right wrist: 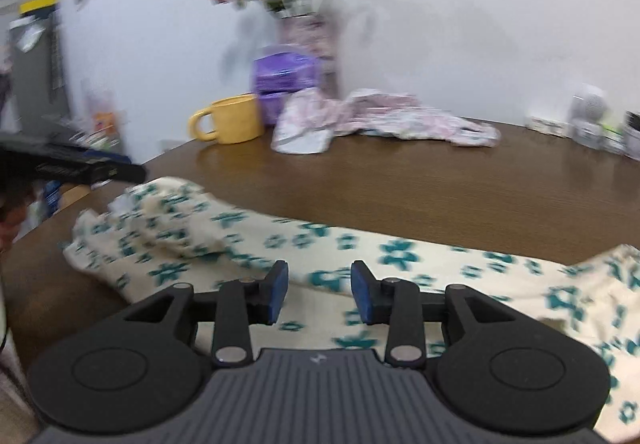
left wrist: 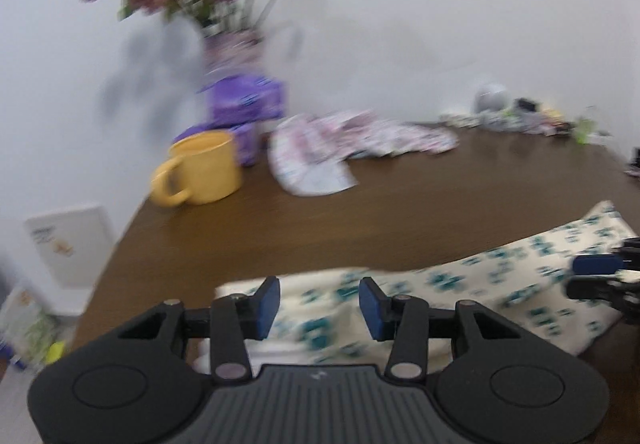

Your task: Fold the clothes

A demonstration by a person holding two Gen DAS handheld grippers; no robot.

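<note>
A cream garment with teal flower prints (left wrist: 500,276) lies spread along the near side of the brown table (left wrist: 360,216). My left gripper (left wrist: 319,302) hovers over its left end, blue pads apart, nothing pinched between them. In the right wrist view the same garment (right wrist: 240,240) runs from a bunched left end to the right edge of the picture. My right gripper (right wrist: 319,292) stands open just above its middle. The right gripper's fingers (left wrist: 596,266) show at the right edge of the left view, and the left gripper (right wrist: 80,166) shows at the far left of the right view.
A yellow mug (left wrist: 204,168) stands at the back left, beside a purple box (left wrist: 244,100) and a vase of dried flowers (left wrist: 232,44). A crumpled pink-patterned cloth (left wrist: 360,140) lies behind. Small clutter (left wrist: 520,116) lines the back right. The table's left edge (left wrist: 116,244) drops to the floor.
</note>
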